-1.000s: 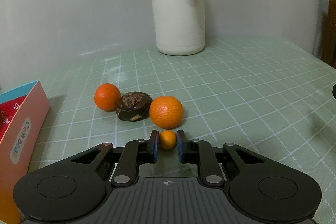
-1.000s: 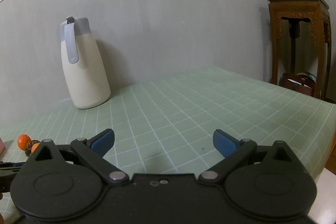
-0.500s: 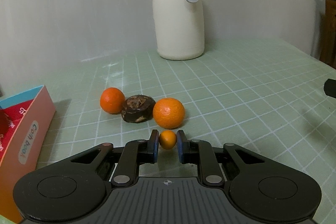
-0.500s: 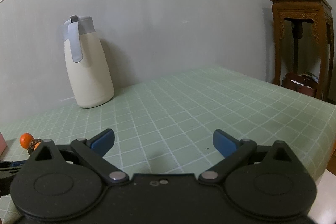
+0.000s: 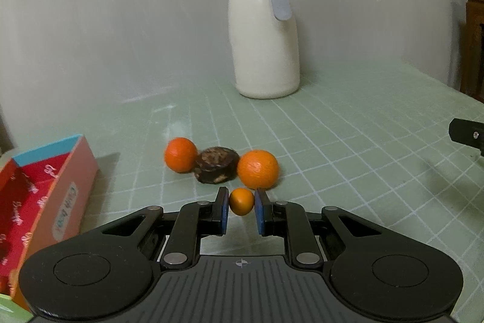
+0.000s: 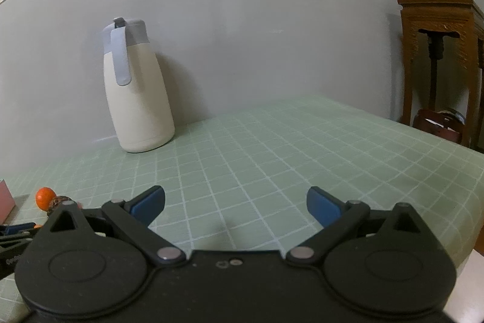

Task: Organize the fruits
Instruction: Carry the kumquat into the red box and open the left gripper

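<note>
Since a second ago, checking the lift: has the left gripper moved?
Yes. The left gripper rose and pulled back; the jug sits lower in its view.

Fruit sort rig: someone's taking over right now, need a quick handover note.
Left gripper: shut on the small orange fruit, jaws pinching it from both sides, held just in front of the group of fruit.
Right gripper: open, empty, over bare green checked table.
On the table: large orange, dark brown fruit and second orange in a row, touching.
Red box is open at the left; its contents cannot be made out.
Done: small fruit gripped.
Left: probably carry it to the box, then the other three.
</note>
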`<state>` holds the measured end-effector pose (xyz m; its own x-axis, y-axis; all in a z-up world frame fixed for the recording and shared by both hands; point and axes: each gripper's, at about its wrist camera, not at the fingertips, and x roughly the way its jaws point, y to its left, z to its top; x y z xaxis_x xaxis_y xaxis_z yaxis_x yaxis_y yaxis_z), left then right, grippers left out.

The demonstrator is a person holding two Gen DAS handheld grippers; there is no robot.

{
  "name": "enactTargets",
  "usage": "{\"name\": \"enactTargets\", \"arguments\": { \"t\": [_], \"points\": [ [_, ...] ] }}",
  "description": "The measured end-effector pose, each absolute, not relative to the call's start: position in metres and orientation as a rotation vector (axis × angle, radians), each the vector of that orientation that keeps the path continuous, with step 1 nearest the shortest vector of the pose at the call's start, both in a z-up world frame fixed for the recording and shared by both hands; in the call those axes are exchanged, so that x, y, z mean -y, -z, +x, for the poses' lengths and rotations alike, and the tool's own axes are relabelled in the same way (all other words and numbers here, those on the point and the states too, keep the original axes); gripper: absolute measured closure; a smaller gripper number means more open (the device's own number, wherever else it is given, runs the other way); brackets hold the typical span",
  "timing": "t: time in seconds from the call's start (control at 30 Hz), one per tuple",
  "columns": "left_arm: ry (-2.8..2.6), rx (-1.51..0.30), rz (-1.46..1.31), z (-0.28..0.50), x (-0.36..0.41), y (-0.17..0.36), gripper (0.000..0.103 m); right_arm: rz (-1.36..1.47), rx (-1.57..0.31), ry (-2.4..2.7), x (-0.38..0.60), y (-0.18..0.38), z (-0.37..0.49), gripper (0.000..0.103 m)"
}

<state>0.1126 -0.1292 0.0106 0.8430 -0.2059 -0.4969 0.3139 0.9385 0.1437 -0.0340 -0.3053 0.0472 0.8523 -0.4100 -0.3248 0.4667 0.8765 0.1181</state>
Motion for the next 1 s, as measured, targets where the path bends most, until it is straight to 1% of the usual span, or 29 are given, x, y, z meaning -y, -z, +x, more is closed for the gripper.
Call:
{"name": "enactTargets", "arguments": {
  "t": [0.23, 0.53, 0.8, 1.0],
  "points": [
    [0.184, -0.42, 0.225, 0.103, 0.1, -0.028, 0.085, 0.176, -0.301, 0.433, 0.292, -0.048, -0.029, 0.003],
    [-0.027, -0.379, 0.184, 0.105, 0.025, -0.039, 0.085, 0.144, -0.31, 0.38, 0.268, -0.049, -0.02, 0.003],
    [-0.201, -0.434, 0.127, 0.123, -0.038, -0.026, 0.085, 0.093, -0.329, 0.326, 0.24, -0.047, -0.009, 0.003],
    [-0.249, -0.515, 0.106, 0.133, -0.058, -0.014, 0.085, 0.058, -0.338, 0.28, 0.218, -0.047, 0.001, 0.003]
  ]
}}
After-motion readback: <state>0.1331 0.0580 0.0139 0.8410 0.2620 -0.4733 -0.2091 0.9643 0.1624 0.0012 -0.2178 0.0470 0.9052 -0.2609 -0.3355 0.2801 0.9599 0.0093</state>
